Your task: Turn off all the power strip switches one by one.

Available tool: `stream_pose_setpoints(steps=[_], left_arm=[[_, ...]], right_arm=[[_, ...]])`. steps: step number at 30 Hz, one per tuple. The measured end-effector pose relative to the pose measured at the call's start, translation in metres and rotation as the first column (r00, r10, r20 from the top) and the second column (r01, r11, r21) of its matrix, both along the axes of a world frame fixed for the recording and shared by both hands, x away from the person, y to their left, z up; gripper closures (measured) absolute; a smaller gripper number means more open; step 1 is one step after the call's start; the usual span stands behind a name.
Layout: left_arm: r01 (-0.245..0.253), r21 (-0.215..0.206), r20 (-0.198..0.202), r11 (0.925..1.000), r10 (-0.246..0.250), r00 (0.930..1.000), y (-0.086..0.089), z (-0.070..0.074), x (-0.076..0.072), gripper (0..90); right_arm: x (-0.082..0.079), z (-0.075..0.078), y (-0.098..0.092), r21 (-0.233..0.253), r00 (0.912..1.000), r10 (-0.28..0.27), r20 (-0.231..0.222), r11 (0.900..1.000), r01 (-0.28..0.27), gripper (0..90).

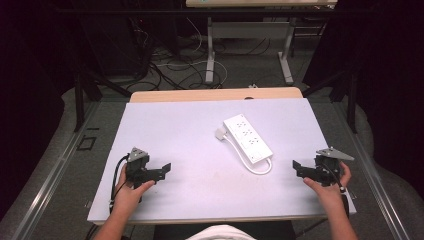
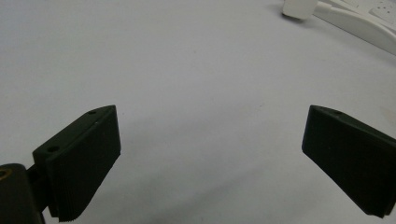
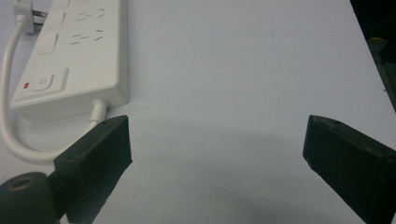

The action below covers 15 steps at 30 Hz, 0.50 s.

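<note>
Near the bench's (image 1: pixel 165 125) front edge, the left tongs (image 1: pixel 165 169) rest low toward the front left corner, jaws spread wide over bare white surface and holding nothing. Toward the front right corner the right tongs (image 1: pixel 296 165) sit the same way, jaws wide apart and empty, pointing inward. Farther in, right of the bench's middle, the white power strip (image 1: pixel 248 138) lies flat at a slant, its switch end nearest the right tongs. Its short white cable (image 1: pixel 255 167) loops out from that end and runs back along the strip's left side to the plug (image 1: pixel 221 133), which lies just beside the strip's far end.
</note>
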<state>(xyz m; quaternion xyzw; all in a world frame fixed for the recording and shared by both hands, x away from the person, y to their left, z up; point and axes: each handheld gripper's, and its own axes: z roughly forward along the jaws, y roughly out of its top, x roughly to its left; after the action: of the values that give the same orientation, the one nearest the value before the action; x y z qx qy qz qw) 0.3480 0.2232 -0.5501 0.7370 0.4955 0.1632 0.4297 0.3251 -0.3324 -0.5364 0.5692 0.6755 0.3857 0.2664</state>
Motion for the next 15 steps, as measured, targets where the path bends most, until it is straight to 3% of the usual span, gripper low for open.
stream_pose_setpoints(steps=[5, 7, 11, 13, 15], left_arm=[[0.013, 0.027, -0.004, 0.9996, -0.012, 0.9999, 0.000, 0.002, -0.001, 6.8], [0.007, 0.024, 0.005, 0.9997, -0.007, 1.0000, -0.001, 0.003, -0.001, 6.8], [-0.001, 0.027, 0.012, 0.9996, 0.001, 0.9999, -0.001, 0.004, -0.003, 6.9], [0.001, 0.032, 0.005, 0.9995, -0.001, 1.0000, 0.000, 0.005, -0.003, 7.0], [0.002, 0.035, 0.006, 0.9994, -0.002, 1.0000, 0.000, 0.004, -0.003, 7.3]], right_arm=[[0.000, 0.003, 0.013, -0.002, 0.9991, 0.030, 0.029, 1.000, -0.030, 7.3], [0.000, 0.005, 0.017, 0.005, 0.9987, 0.050, 0.006, 0.999, -0.050, 7.3], [0.002, 0.007, 0.022, -0.012, 0.9977, 0.068, 0.008, 0.998, -0.068, 8.5], [0.003, 0.010, 0.026, -0.044, 0.9962, 0.087, 0.013, 0.995, -0.086, 15.1], [0.005, 0.013, 0.029, -0.078, 0.9955, 0.093, 0.015, 0.993, -0.092, 15.9]])
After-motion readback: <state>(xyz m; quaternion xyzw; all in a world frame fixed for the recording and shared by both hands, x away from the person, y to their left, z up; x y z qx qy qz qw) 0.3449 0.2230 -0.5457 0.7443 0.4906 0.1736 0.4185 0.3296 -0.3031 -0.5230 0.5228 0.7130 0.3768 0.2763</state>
